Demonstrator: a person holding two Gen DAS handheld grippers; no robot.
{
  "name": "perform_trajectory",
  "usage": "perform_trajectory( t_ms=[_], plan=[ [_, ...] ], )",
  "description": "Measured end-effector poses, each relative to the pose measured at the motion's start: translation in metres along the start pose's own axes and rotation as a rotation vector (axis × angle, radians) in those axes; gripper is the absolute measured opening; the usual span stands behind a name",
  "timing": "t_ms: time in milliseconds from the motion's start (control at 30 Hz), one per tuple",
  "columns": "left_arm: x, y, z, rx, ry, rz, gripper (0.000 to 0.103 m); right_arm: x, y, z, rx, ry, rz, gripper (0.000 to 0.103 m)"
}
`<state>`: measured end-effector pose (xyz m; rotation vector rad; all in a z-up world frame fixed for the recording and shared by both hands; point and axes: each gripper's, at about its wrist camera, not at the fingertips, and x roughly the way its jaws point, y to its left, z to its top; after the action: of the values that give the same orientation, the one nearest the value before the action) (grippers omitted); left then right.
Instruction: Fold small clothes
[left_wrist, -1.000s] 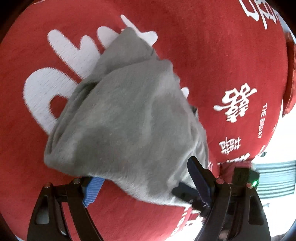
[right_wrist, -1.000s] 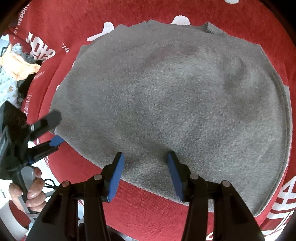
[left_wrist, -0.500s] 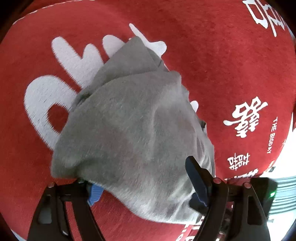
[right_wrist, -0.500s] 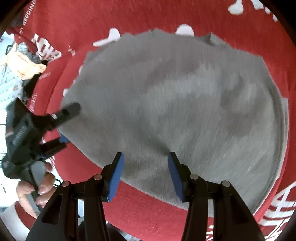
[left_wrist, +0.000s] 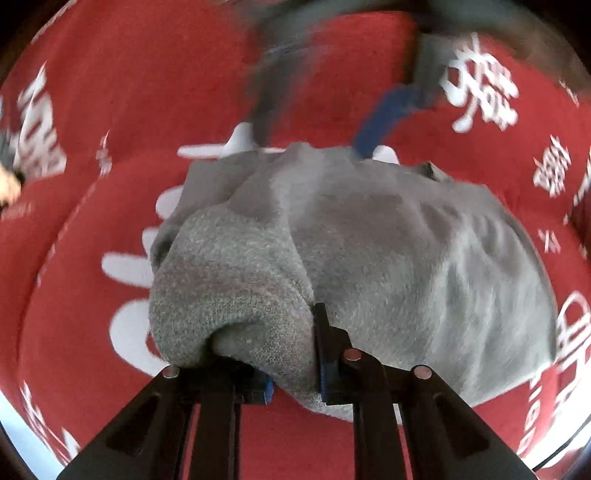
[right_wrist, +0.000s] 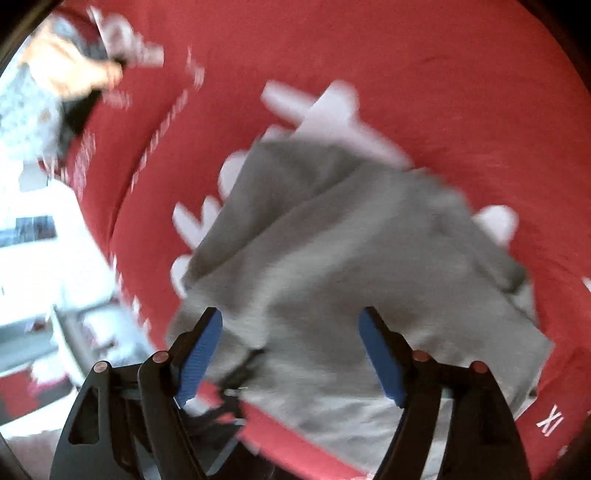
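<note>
A small grey knit garment (left_wrist: 388, 258) lies on a red cloth with white lettering (left_wrist: 129, 92). My left gripper (left_wrist: 291, 365) is shut on a bunched fold of the grey garment and holds it over the rest. The right gripper shows blurred at the top of the left wrist view (left_wrist: 321, 122), past the garment's far edge. In the right wrist view the garment (right_wrist: 351, 266) lies folded over, with my right gripper (right_wrist: 290, 354) open above its near part, its blue pads (right_wrist: 201, 350) wide apart.
A pile of other clothes (right_wrist: 62, 74), orange and pale patterned, lies at the far left edge of the red cloth. Beyond the cloth's left edge a white surface and floor (right_wrist: 37, 258) show.
The left gripper has closed on the garment's edge and carried it over the rest. The right gripper has opened wider and swung around. Both views are motion-blurred.
</note>
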<state>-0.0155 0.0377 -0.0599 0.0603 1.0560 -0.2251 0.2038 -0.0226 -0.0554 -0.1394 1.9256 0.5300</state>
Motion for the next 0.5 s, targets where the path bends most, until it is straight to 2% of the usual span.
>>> perform_trajectory(
  t_ms=[67,233,367,500],
  plan=[
    [-0.002,-0.005,0.0,0.047,-0.021,0.009,0.018,0.018,0.015,0.022,-0.003,0.088,-0.006,0.083],
    [-0.008,-0.016,-0.008,0.19,-0.072,0.036,0.018,0.047,0.037,0.047,0.044,0.206,0.028,0.088],
    [-0.01,-0.024,-0.011,0.268,-0.096,0.064,0.018,0.069,0.058,0.06,0.002,0.304,-0.116,0.094],
    [-0.013,-0.023,-0.007,0.267,-0.095,0.057,0.018,0.087,0.067,0.061,-0.052,0.319,-0.26,0.095]
  ],
)
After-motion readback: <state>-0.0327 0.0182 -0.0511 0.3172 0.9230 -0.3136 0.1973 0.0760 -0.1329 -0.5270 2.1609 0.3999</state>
